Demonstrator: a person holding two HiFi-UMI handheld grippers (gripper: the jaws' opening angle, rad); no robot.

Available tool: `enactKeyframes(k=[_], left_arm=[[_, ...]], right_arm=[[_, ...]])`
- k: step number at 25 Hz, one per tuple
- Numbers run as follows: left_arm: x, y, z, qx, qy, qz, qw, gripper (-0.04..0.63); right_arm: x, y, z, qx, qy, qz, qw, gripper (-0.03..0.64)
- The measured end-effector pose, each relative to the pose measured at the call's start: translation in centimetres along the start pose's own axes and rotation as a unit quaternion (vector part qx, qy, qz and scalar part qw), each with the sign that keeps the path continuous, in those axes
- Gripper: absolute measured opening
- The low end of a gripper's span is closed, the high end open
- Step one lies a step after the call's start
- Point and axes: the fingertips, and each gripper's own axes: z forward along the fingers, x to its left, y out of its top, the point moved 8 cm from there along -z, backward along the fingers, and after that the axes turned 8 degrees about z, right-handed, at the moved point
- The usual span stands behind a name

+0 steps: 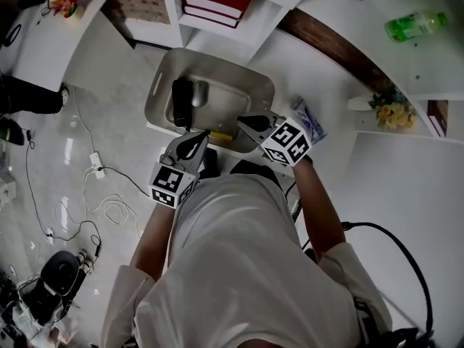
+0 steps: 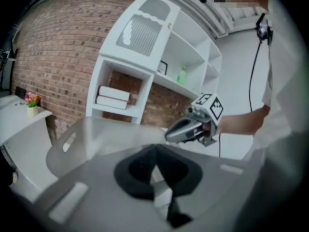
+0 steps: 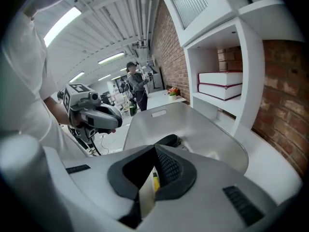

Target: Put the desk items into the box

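Note:
A grey box stands on the white desk, with a black item and a small grey item lying inside it. My right gripper is at the box's near rim, shut on a thin yellow pen. In the right gripper view the pen shows between the closed pads, with the box beyond. My left gripper hovers beside it at the same rim. Its pads meet at the tip, shut, with nothing visible between them.
Red and white books lie in the shelf behind the box. A green bottle and a small flower pot are at the right, with a bluish packet near the box. Cables and a power strip lie on the floor at the left.

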Motion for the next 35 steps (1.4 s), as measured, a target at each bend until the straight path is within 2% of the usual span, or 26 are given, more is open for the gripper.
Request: enactKeyframes(k=[11, 27, 35], left_arm=[[-0.4, 1.5, 1.9, 0.003, -0.037, 0.033, 0.9988, 0.002], [-1.6, 2.1, 4.5, 0.01, -0.09, 0.052, 0.9945, 0.003], [-4.5, 2.9, 6.8, 0.014, -0.108, 0.055, 0.9925, 0.003]], right_arm=[[-0.8, -1.3, -1.8, -0.038, -0.032, 0.045, 0.998, 0.002], [-1.9, -2.9, -4.3, -0.073, -0.066, 0.086, 0.991, 0.003], [-2.9, -5.0, -7.1, -0.085, -0.066, 0.105, 0.989, 0.002]])
